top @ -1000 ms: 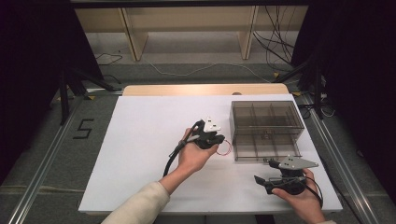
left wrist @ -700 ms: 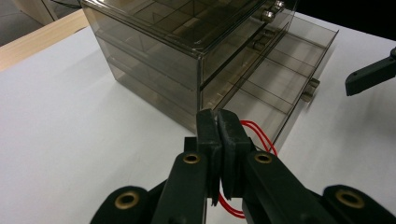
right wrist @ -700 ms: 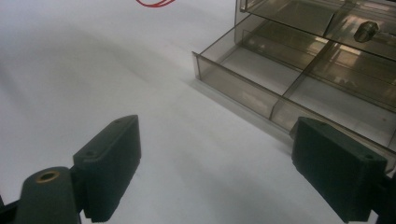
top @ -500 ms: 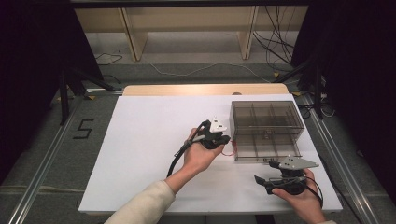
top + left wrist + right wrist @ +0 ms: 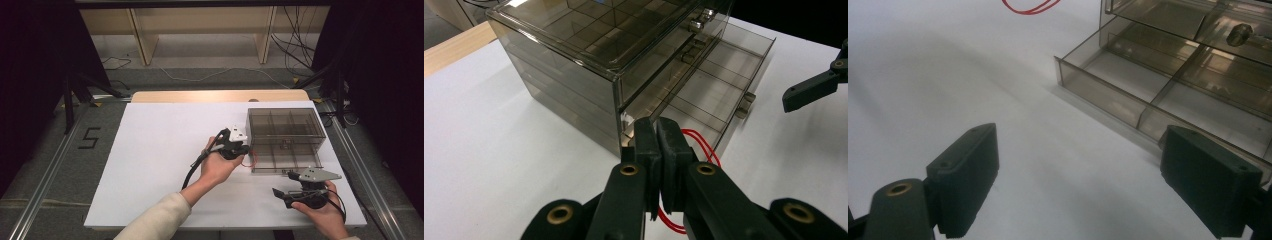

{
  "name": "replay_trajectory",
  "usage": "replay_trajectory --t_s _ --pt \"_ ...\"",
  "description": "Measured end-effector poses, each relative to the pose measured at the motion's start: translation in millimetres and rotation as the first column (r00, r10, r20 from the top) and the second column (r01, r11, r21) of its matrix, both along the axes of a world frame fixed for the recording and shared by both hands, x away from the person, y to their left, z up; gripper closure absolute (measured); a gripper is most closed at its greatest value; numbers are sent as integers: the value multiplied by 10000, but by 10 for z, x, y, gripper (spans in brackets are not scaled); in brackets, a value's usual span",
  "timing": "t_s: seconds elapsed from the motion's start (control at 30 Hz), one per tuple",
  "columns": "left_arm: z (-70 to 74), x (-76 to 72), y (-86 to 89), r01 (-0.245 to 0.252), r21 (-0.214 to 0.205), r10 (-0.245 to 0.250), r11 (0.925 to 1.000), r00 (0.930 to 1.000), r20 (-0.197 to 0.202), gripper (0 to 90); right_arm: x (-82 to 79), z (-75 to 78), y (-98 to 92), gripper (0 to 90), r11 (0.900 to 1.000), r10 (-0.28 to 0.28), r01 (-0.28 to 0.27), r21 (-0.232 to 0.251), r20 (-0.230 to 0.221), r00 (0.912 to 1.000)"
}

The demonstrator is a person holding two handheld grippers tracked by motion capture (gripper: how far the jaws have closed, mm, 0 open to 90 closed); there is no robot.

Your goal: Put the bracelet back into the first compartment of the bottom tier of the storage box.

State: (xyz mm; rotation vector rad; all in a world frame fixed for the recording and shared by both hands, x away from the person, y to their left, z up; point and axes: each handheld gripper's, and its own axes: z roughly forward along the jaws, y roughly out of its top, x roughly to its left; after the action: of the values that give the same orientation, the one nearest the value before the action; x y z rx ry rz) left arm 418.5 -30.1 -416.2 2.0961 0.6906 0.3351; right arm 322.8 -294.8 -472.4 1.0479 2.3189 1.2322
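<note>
Left gripper pinches red band — palm up.

Bright even light on white table, dark surroundings, soft shadows, slightly blurred close views

A drawer cabinet is sitting on the table, just ahead of the left gripper, whose jaws are pressing together on a rubber band hanging beside the cabinet's corner. The lowest drawer is standing pulled out, ahead and to the right of those jaws. The right gripper is resting near the drawer's front, jaws spread wide, with the drawer lying ahead to their right.
</note>
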Motion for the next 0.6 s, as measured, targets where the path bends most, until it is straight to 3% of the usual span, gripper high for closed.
replay_trajectory --t_s 0.6 --pt "-7 27 -142 131 116 -131 9998 9999 -23 882 -4 4 0 164 10000 9 -9 20 3 10000"
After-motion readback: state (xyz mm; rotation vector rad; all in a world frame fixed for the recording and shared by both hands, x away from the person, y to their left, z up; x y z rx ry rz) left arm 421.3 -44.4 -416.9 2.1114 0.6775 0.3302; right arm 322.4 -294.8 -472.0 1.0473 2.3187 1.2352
